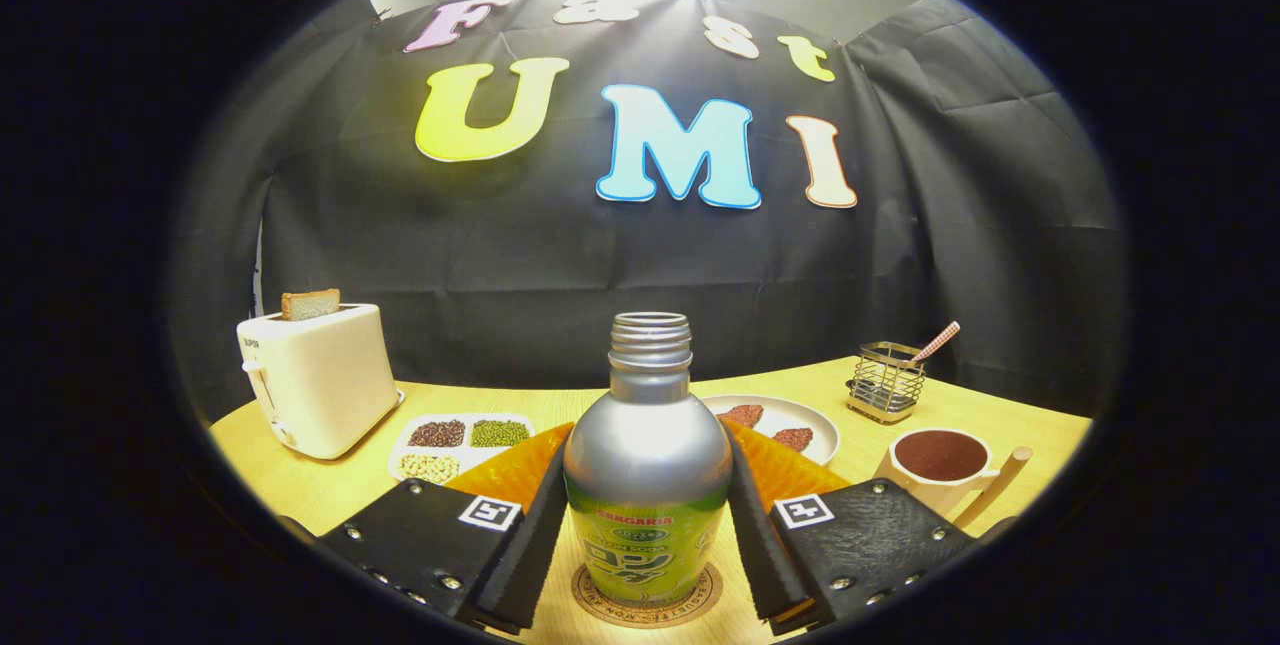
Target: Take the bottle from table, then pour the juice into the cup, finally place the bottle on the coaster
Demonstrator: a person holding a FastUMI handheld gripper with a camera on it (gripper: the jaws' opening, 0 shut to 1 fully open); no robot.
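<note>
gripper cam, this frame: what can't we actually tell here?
- Bottle: opaque body, so how much juice is left inside stays hidden.
- Coaster: mostly covered by the bottle standing on it; its print is unreadable.
- Gripper: jaws flank the bottle closely; whether both press it is unclear.
- Cup: dark liquid inside, depth unknown.

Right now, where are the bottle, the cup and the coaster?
bottle [648, 445]: gripper view, silver shoulder, between the fingers.
cup [942, 460]: gripper view, dark filled top, beyond the fingers.
coaster [600, 608]: gripper view, rim under the bottle.
</note>
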